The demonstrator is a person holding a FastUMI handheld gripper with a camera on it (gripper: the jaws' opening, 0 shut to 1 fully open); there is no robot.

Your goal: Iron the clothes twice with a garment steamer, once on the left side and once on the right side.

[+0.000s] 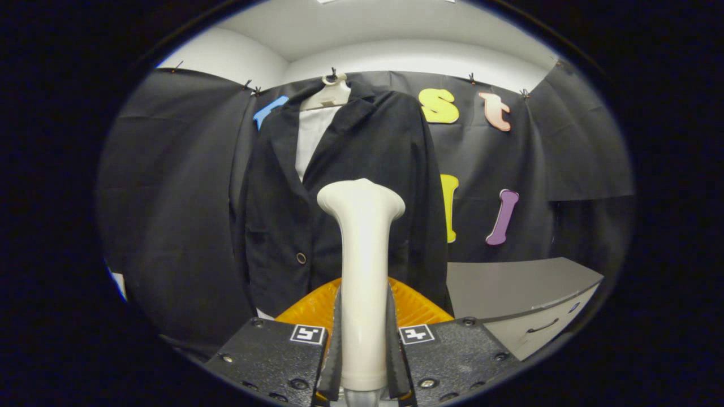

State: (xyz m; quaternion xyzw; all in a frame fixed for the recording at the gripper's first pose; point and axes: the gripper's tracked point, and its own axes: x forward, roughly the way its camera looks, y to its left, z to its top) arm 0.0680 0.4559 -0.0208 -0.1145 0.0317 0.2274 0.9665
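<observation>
The gripper (365, 345) pinches the steamer (362, 265) by its handle, both fingers pressed on it, so the head stands up at twelve o'clock facing the jacket (345, 186). The jacket hangs from a hanger (328, 93) beyond the fingers, likely so both front sides are reachable; an orange tub (416, 305) sits below.

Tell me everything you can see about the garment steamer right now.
The garment steamer is a smooth cream-white wand, plastic by the look, with a slim handle that flares into a wide flat head at the top. It stands upright, gripped between the tongs, both fingers pressing its handle. Its head sits in front of the hanging dark jacket; whether they touch is unclear.
</observation>
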